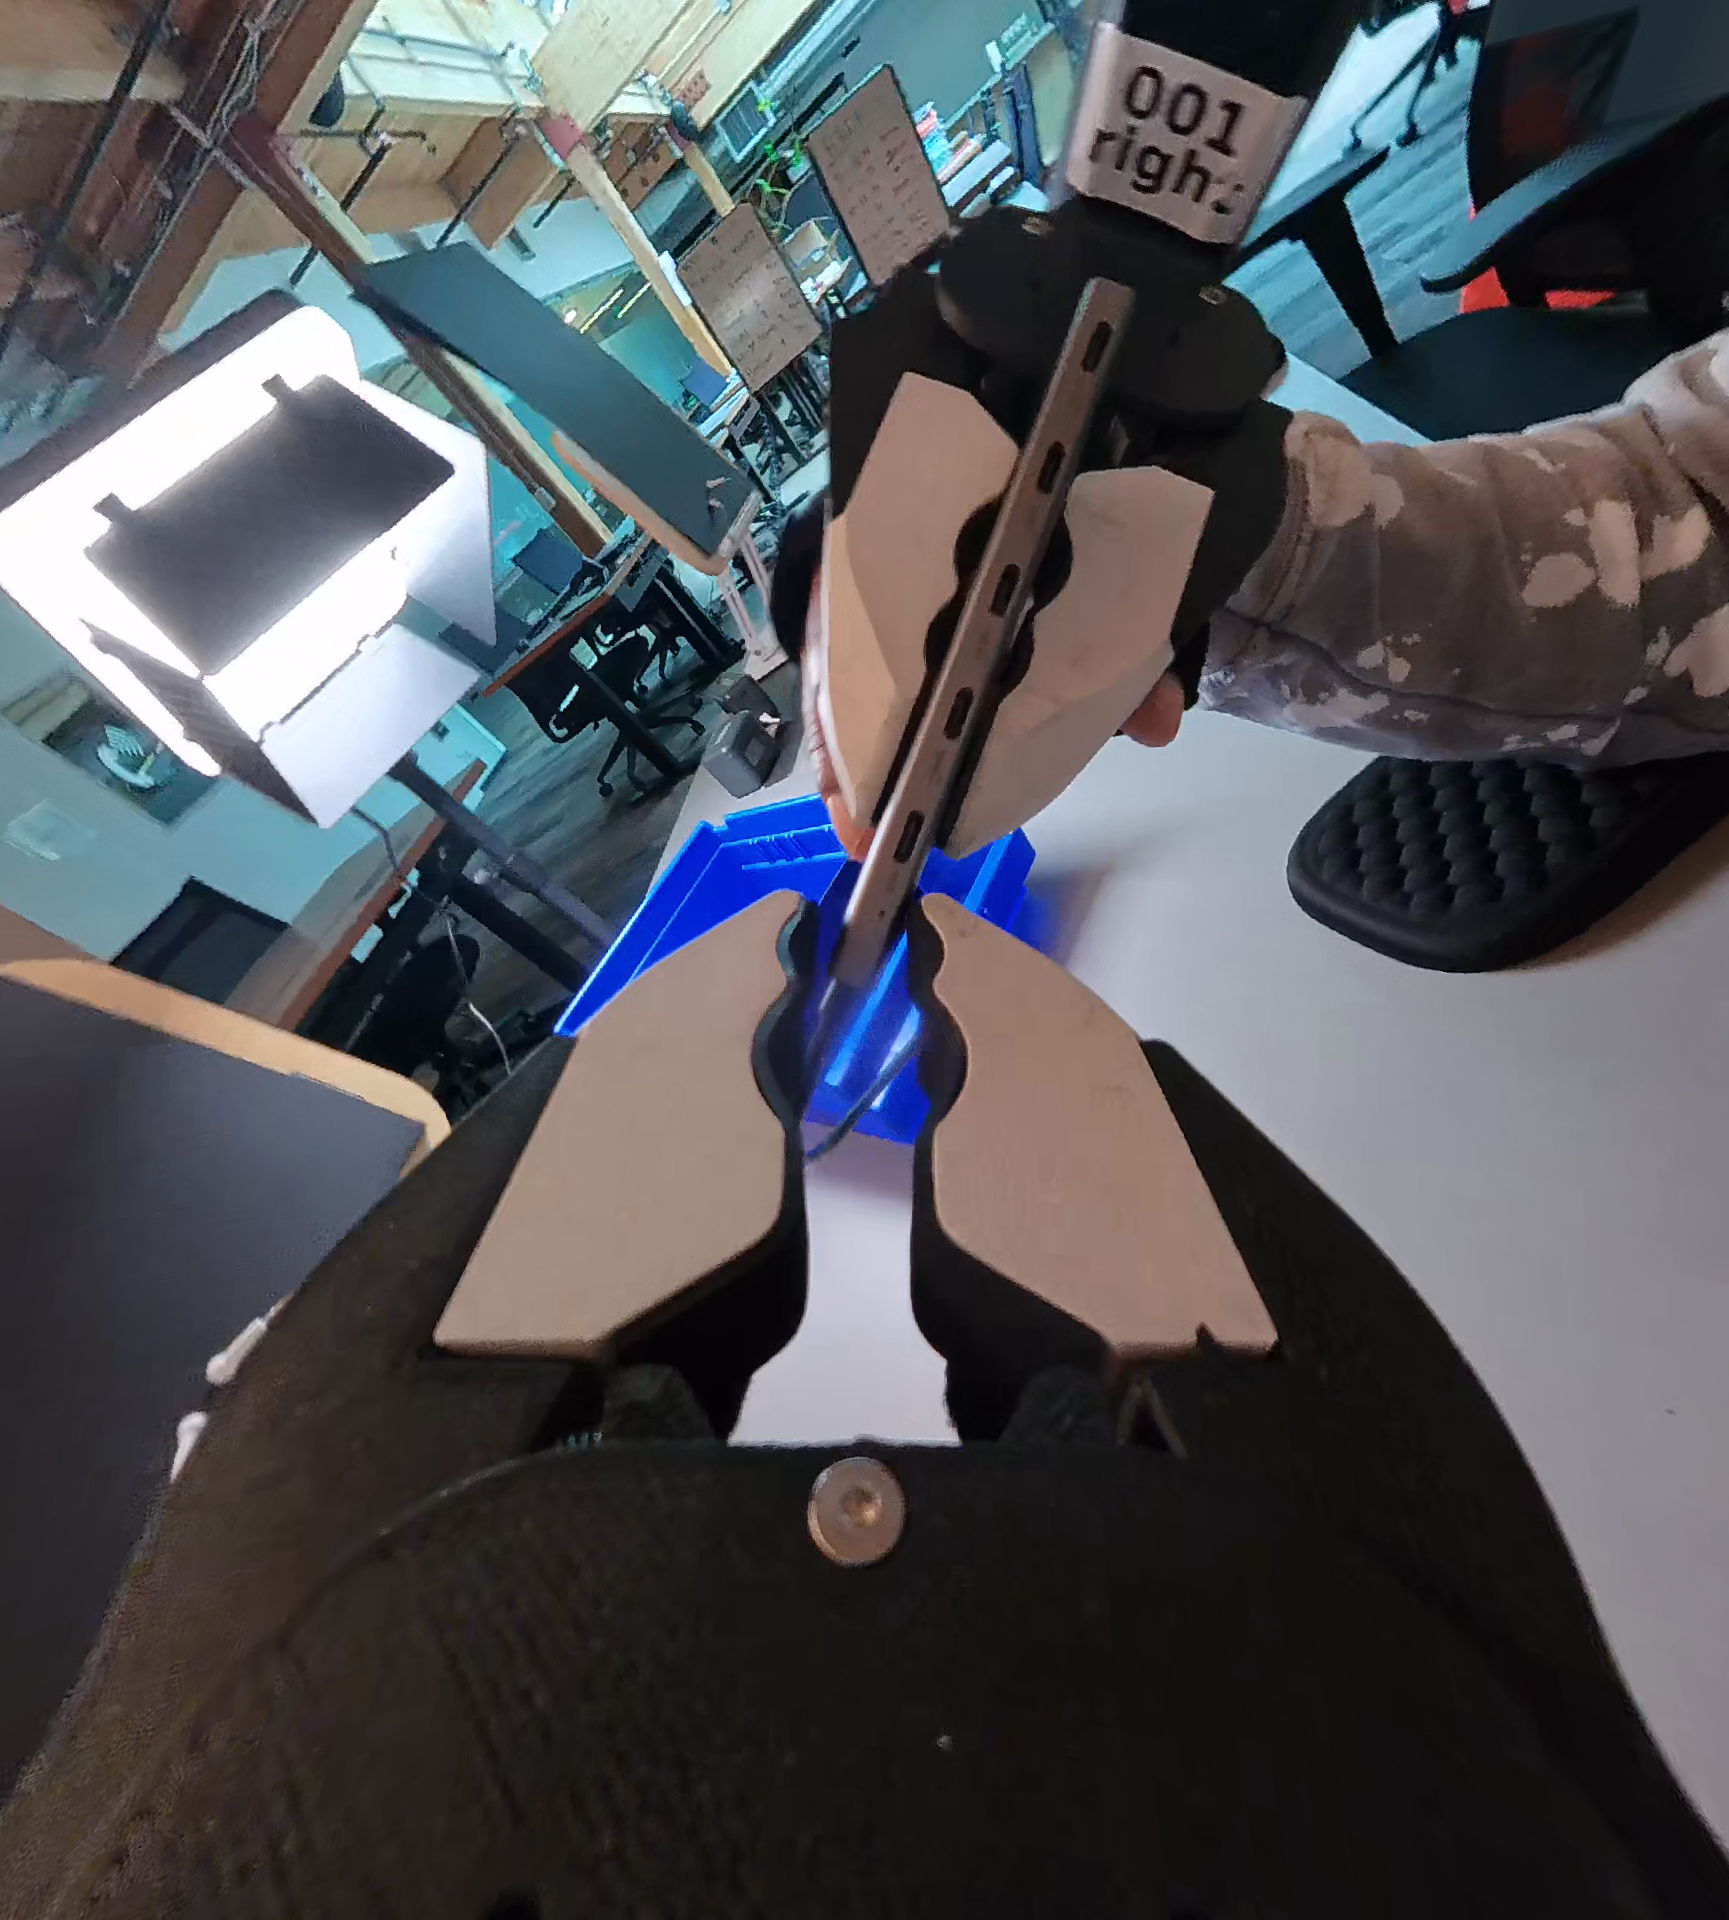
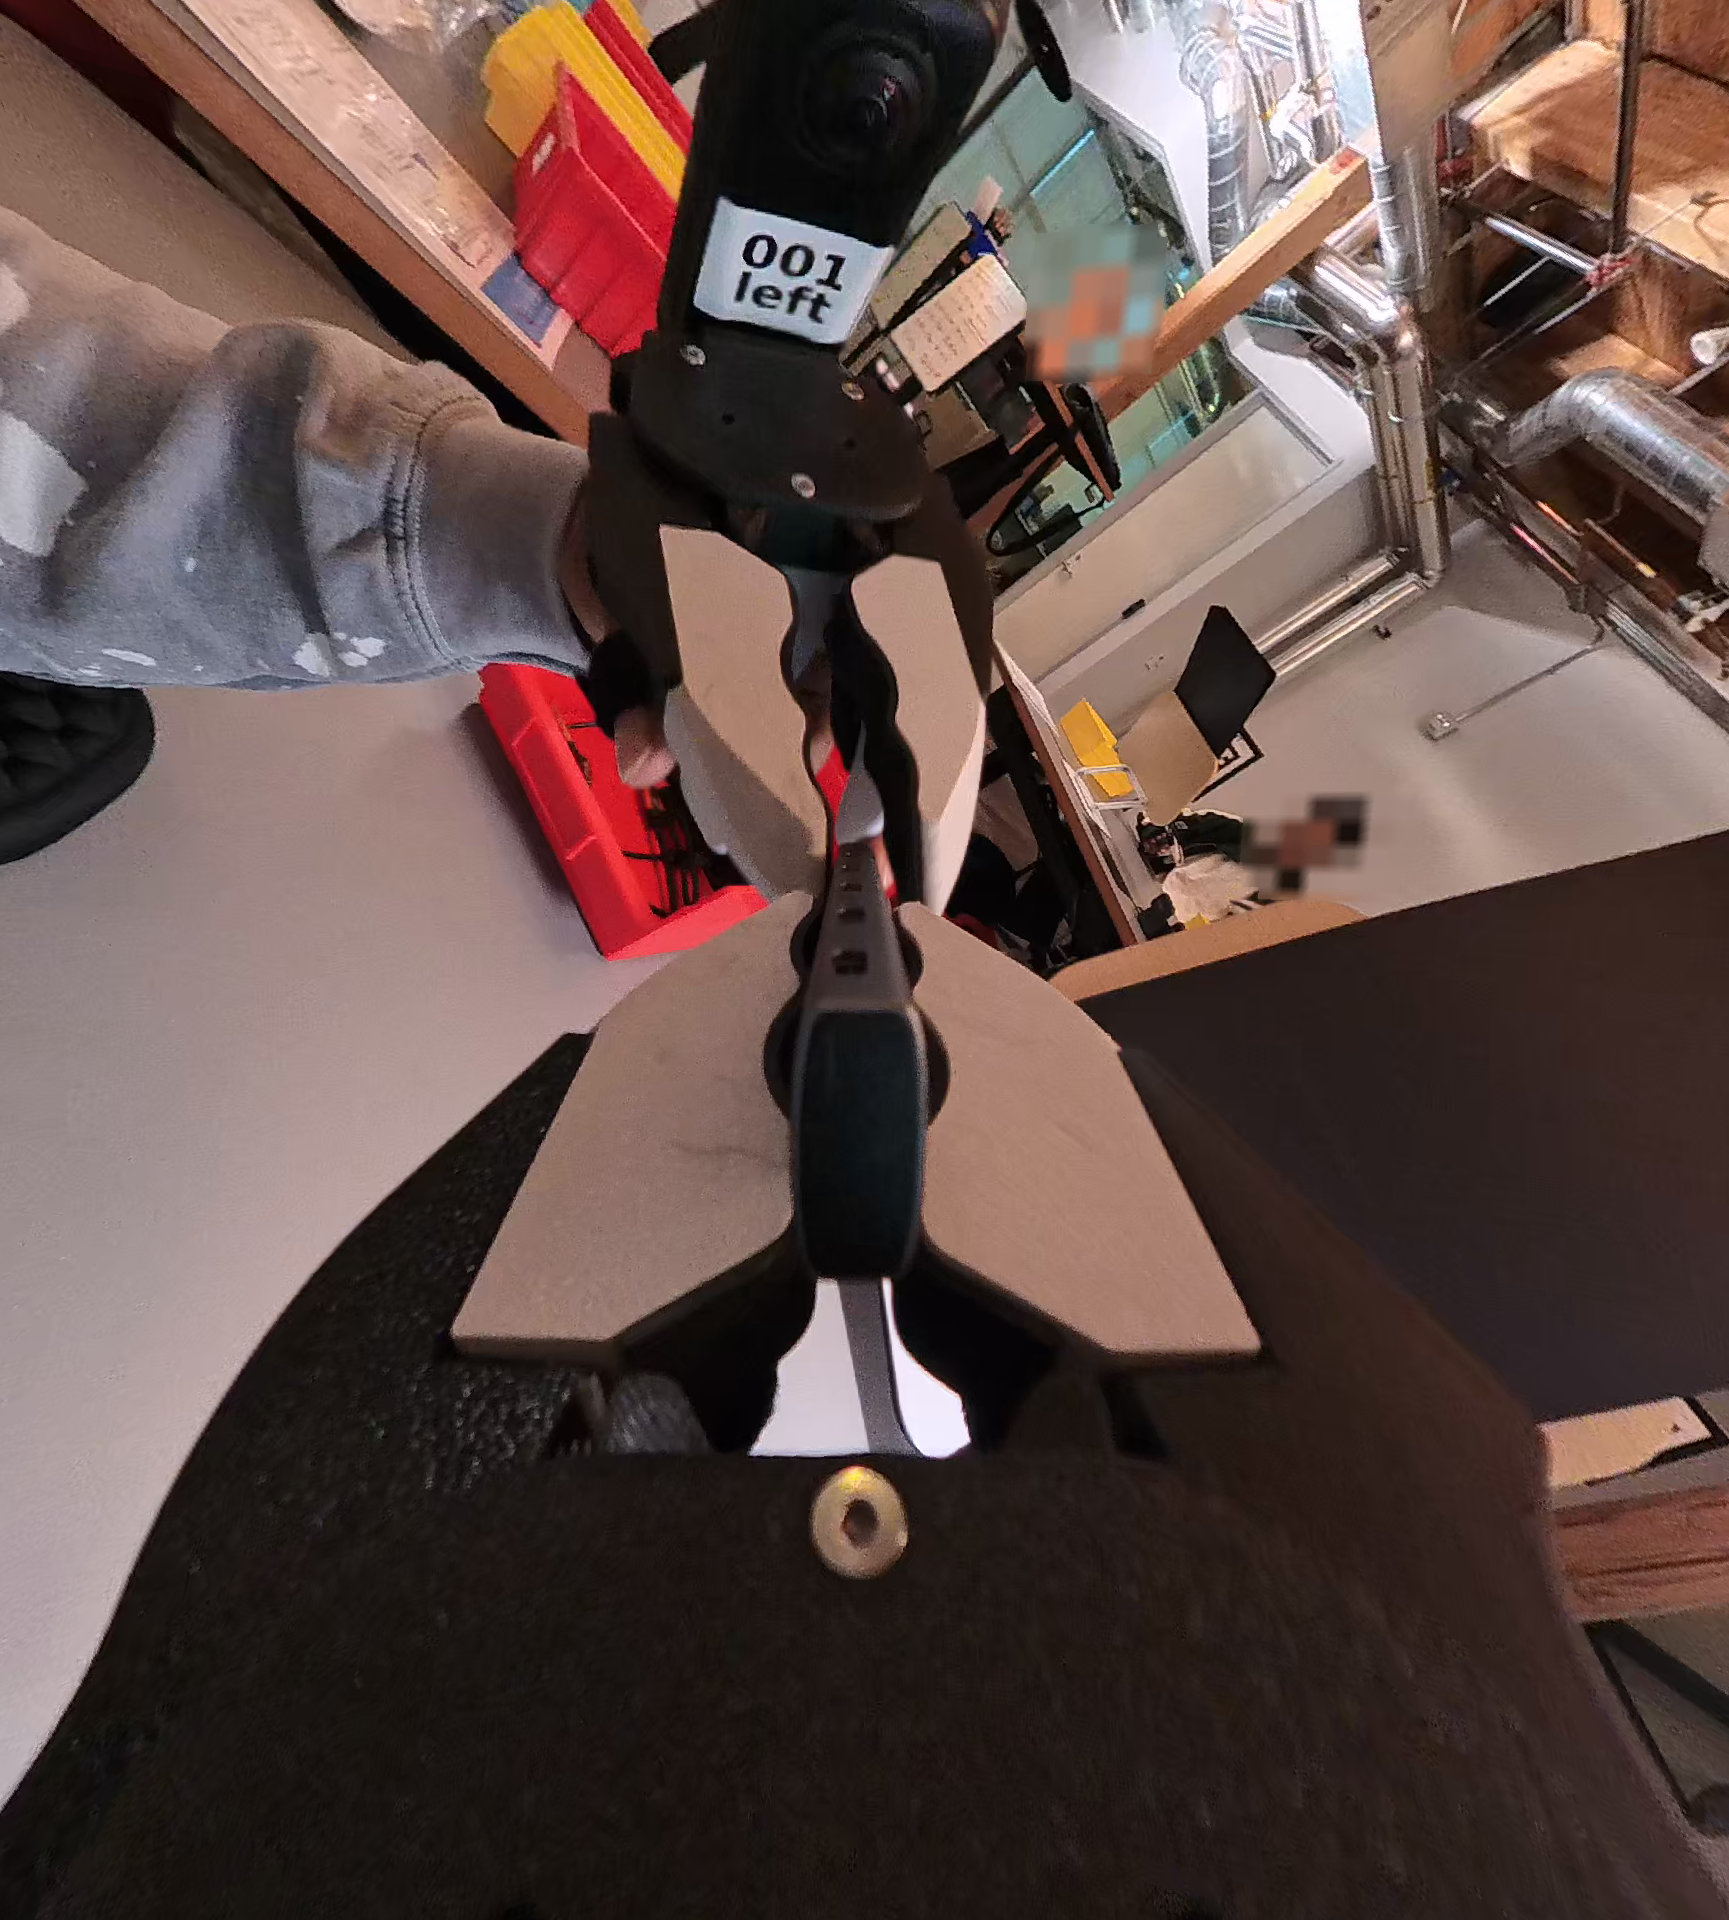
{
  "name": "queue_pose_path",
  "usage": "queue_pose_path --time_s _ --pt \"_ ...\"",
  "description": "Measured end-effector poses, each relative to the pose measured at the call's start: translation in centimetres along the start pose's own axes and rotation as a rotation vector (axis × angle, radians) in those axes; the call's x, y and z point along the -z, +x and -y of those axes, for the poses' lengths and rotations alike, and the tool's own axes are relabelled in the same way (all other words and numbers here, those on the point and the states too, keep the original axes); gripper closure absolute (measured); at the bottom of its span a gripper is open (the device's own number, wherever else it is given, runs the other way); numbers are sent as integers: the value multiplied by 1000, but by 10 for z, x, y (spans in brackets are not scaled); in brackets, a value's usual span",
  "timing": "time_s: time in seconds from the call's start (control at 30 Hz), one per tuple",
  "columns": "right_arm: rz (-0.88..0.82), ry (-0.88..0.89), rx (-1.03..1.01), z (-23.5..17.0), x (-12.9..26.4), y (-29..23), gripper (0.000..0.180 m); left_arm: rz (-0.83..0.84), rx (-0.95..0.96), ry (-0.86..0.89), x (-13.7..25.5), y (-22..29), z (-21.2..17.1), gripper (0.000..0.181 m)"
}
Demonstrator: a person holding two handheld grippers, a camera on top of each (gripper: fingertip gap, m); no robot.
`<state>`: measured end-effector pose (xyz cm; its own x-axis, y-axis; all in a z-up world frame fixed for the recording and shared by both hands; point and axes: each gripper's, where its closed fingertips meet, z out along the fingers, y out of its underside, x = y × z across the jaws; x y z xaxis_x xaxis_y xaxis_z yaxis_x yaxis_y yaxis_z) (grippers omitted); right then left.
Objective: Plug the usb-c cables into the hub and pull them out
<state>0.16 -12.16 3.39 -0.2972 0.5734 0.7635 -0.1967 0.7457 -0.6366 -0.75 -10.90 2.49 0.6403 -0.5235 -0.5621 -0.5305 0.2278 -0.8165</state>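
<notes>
L gripper, nearest: fingers held a narrow gap apart. From the R wrist view they are judged to be pinching the usb-c cable just behind its silvery plug. The plug itself is not made out in the L view.

Hub: held in the air between the two grippers, above the white table. Its near end is seen reaching in between the L fingertips. Long axis runs near-to-far, tilted up to the right. The port row on the thin edge is turned toward the L camera.

R gripper, farther: fingers pressed flat onto the hub's broad faces.

Blue bin noted below and behind.

Step judged: plug being lined up w/ an end port; seating not confirmed. Next move calls for plug square to the port, pushed straight in, hub braced by R.
</notes>
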Motion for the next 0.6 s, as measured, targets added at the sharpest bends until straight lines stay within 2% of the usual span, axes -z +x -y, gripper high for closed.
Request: queue_pose_path --time_s 0.07,0.17,0.3,0.4,0.5,0.6 --pt "-21 -5 -19 -5 4 7 170 39 68 -3 13 -15 -3 159" --pt "-61 -25 -44 -15 12 19 170 209 206 -53 50 -58 -19 156" --pt "-105 -60 -63 -29 17 31 169 503 413 -240 122 -112 -74 153" --pt "-111 -74 -82 -37 16 33 170 656 540 -393 170 -127 -121 152" --pt "-104 -92 -95 -45 14 33 169 646 699 -550 191 -117 -168 152" --pt "-99 -106 -110 -53 13 33 170 556 837 -806 201 -87 -229 152"
